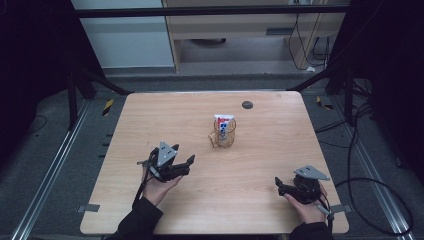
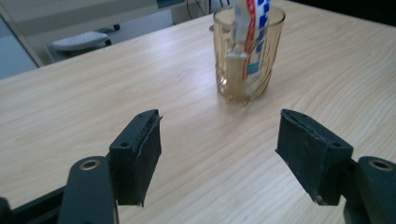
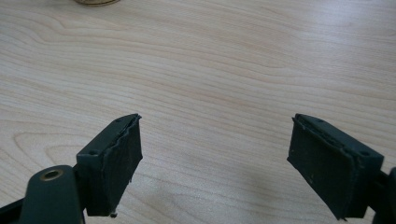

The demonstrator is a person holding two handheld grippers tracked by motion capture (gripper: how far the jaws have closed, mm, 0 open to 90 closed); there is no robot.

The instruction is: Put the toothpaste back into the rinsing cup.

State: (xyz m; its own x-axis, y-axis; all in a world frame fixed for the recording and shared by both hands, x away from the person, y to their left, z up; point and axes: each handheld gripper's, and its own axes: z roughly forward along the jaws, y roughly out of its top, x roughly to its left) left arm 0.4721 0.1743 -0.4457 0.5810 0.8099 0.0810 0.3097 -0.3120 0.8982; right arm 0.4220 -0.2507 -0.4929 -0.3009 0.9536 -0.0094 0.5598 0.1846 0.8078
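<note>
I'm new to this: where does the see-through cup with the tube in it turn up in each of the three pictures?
High view: the cup stands just above the middle of the table.
Left gripper view: upper middle, ahead of the open left tongs.
Right gripper view: a sliver of its base at the top edge, left.
Shared landmark: the pale wood tabletop.

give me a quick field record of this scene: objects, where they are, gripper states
surface: wooden table
main object: clear amber glass cup, upright, past the table's middle
contents: white tube with red and blue print, standing tilted in the cup, top above the rim
other item: small dark round spot near the far edge, too small to tell what it is
left gripper: open, nothing between the jaws, pointed at the cup, apart from it
right gripper: open, nothing between the jaws, over bare table near the right front corner
contact with cup: none
</note>
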